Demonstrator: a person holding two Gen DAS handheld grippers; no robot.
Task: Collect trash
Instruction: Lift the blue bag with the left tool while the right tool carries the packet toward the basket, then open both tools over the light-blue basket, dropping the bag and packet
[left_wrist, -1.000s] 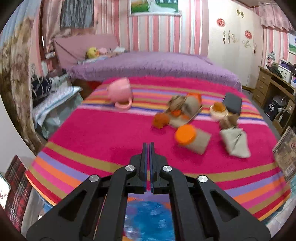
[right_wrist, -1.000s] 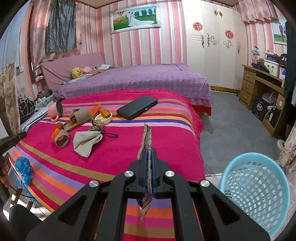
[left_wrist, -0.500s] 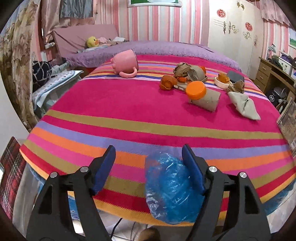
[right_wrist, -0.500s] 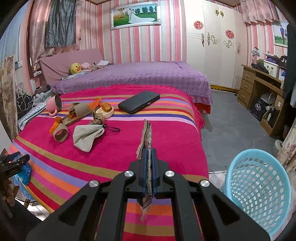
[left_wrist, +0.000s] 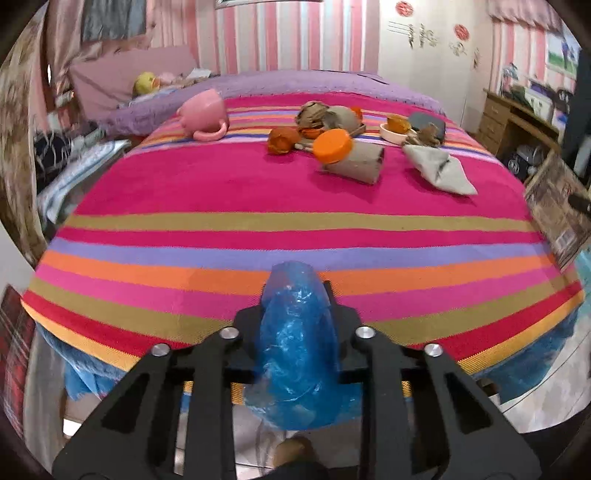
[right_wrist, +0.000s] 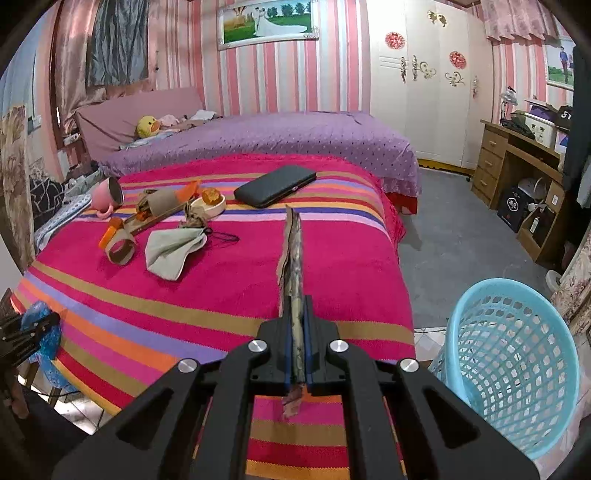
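Note:
My left gripper is shut on a crumpled blue plastic bag at the near edge of the striped table; it also shows in the right wrist view. My right gripper is shut on a flat brown piece of cardboard, held edge-on above the table. A light blue trash basket stands on the floor at the lower right. On the table lie a cardboard tube with an orange lid, a grey crumpled cloth and brown paper scraps.
A pink mug lies on its side at the back left. A black case and a small white dish sit further back. A purple bed is behind the table, a wooden desk at the right.
My left gripper has shut on the blue bag, which it straddled open half a second ago. My right gripper holds the cardboard as before and has shifted slightly.

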